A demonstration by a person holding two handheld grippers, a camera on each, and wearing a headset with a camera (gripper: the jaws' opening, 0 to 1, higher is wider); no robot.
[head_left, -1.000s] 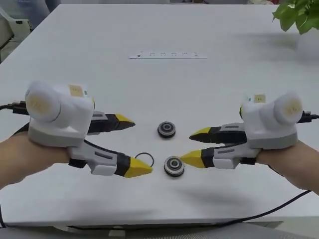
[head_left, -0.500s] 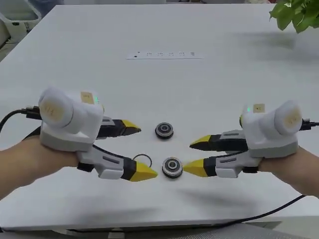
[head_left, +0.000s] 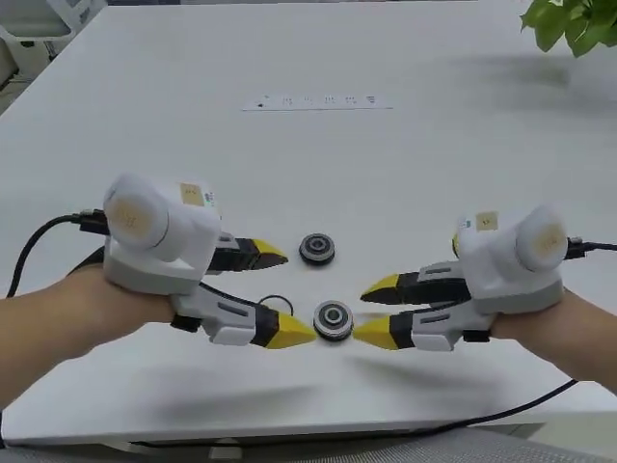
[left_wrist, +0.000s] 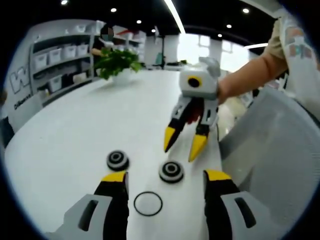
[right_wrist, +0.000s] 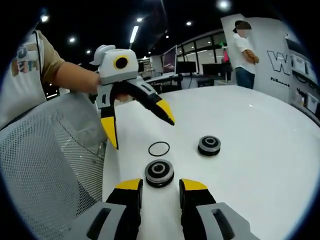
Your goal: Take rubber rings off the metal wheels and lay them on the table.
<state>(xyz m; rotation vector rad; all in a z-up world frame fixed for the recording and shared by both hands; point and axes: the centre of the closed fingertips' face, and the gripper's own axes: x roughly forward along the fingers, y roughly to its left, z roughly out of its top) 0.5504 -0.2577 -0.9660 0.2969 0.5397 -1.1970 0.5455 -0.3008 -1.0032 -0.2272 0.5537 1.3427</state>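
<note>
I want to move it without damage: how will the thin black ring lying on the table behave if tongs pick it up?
The ring is a very thin loop, so it is probably light and floppy and may sag out of round. It lies flat on the smooth table, so gripping its edge may be hard; it could slide.

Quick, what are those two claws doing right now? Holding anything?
Left gripper: open wide, holding nothing.
Right gripper: open, holding nothing; a wheel lies just ahead of it.
</note>
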